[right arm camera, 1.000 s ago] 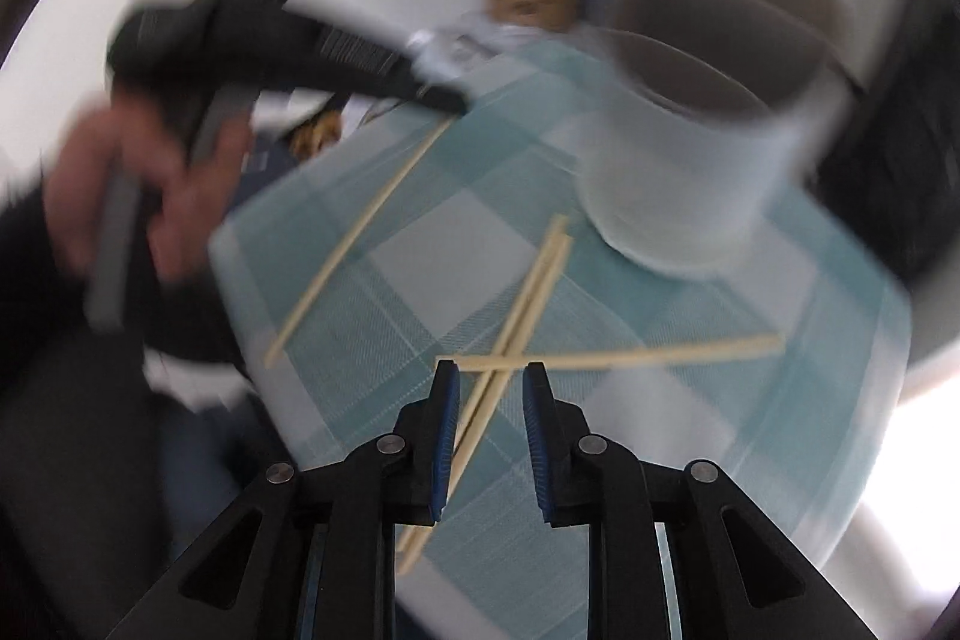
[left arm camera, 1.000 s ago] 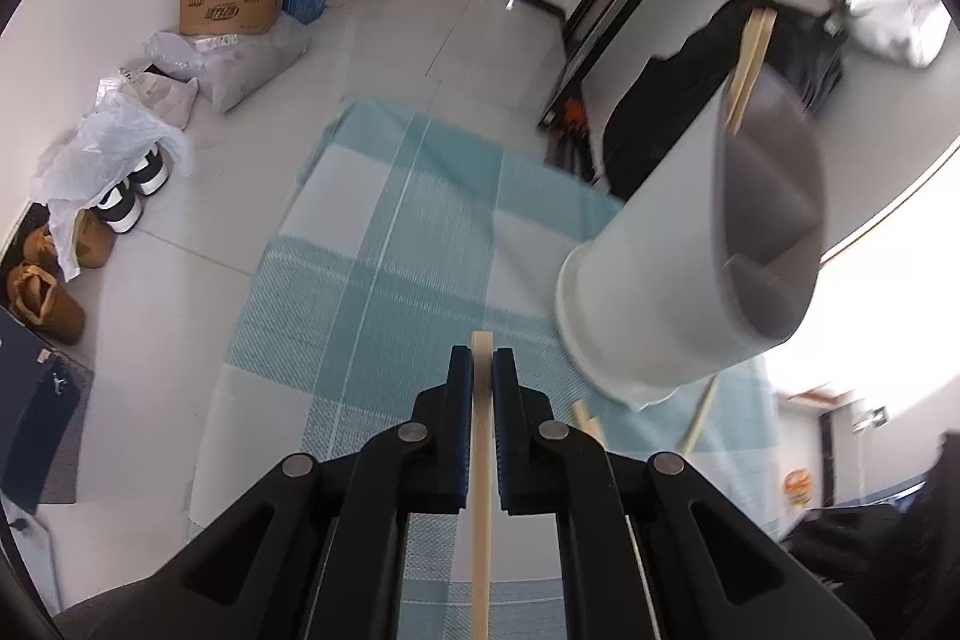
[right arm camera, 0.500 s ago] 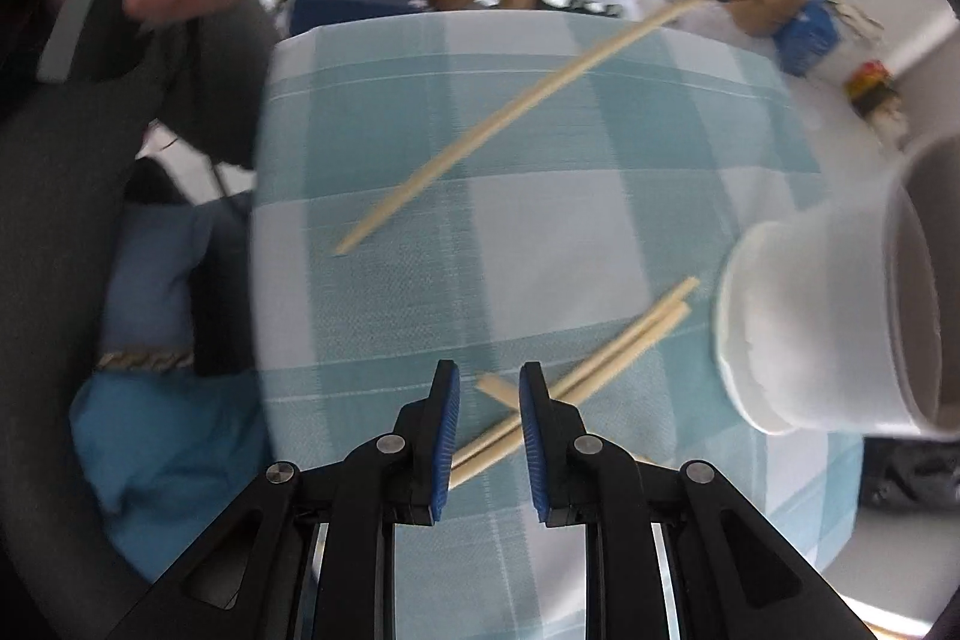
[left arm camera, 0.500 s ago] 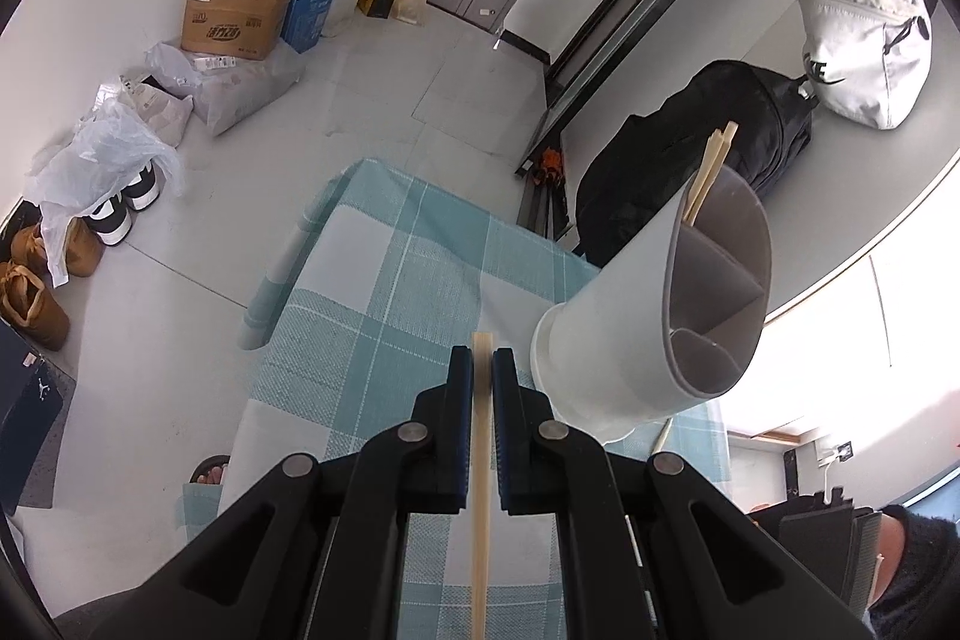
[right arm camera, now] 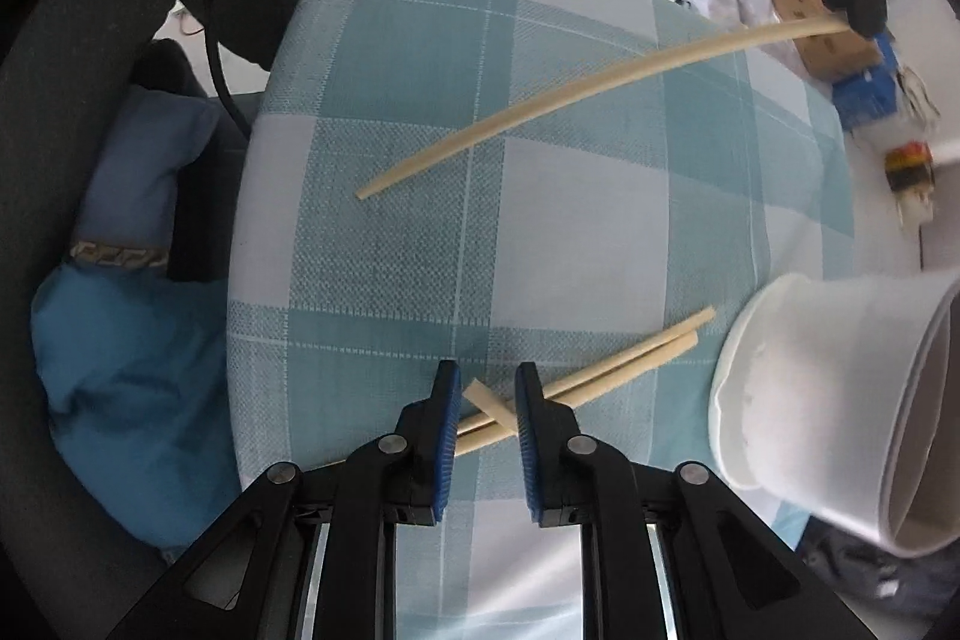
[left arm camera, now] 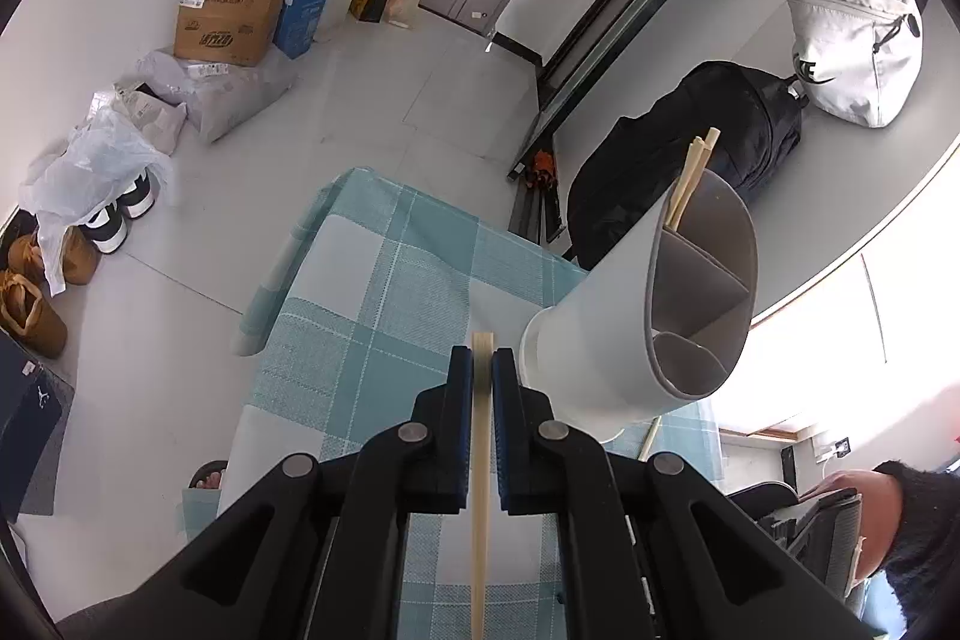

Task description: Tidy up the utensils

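Here the right hand-held gripper (right arm camera: 487,388) points straight down over a small pile of loose chopsticks (right arm camera: 630,358) on the checked cloth of the surface (right arm camera: 420,220), just beside the foot of the white utensil holder (right arm camera: 840,400). Its jaws are closing, with the crossed sticks between them, though the pads do not look pressed onto the wood yet. Three sticks overlap there: a pair lying side by side and a shorter-looking end crossing them. The clean way to do this, I think, is to settle on one stick, or the parallel pair, and close where they lie apart from the crossing piece; otherwise the crossing stick may be dragged or flicked off the cloth. Pinching across the narrow width, low against the cloth, should keep the round wood from rolling out.

The left hand-held gripper (left arm camera: 478,376) is clamped tight on a single chopstick (left arm camera: 480,460), whose long end runs back past the camera; in the right wrist view that stick (right arm camera: 600,88) hangs in the air above the cloth. The holder stands to its right, its divided grey interior (left arm camera: 708,292) already taking two chopsticks (left arm camera: 690,184) in the far compartment. That held stick should probably go in with them, dropped end first once it is over the opening.
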`<move>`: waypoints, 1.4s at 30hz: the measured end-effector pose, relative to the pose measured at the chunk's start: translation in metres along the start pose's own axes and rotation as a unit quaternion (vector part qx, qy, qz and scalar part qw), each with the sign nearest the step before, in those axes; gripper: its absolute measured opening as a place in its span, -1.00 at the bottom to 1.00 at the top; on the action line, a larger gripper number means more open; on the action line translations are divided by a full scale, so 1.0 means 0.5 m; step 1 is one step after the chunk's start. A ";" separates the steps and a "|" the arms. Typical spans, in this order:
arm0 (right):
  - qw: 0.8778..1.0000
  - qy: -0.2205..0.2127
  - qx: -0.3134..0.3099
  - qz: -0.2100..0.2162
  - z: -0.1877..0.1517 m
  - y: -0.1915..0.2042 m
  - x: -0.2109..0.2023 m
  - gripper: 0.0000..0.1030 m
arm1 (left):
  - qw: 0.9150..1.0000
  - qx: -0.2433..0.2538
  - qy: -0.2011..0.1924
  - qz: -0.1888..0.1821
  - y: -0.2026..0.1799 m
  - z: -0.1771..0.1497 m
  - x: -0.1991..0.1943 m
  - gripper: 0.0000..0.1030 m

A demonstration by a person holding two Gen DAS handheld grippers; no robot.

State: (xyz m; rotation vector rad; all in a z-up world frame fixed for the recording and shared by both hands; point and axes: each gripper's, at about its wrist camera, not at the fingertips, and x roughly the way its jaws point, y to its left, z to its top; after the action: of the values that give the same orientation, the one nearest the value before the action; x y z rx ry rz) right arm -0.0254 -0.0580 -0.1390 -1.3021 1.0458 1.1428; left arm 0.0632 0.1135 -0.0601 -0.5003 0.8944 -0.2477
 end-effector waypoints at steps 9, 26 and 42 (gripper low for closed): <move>0.987 -0.107 0.116 -0.005 -0.020 -0.049 -0.063 -0.90 | 1.000 0.011 -0.004 -0.003 -0.015 0.004 -0.003 -0.95; 0.814 -0.379 0.435 -0.058 -0.217 -0.095 -0.243 -0.90 | 0.994 0.094 -0.048 -0.030 -0.113 -0.034 -0.046 -0.95; 0.669 -0.495 0.547 -0.093 -0.327 -0.096 -0.351 -0.90 | 0.985 0.144 -0.087 -0.027 -0.221 -0.025 -0.108 -0.96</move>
State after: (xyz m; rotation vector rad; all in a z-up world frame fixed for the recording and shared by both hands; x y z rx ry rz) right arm 0.0038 -0.2238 0.0385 0.2500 0.4977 0.6207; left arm 0.0204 0.0367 0.0270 -0.2728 0.6616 -0.3719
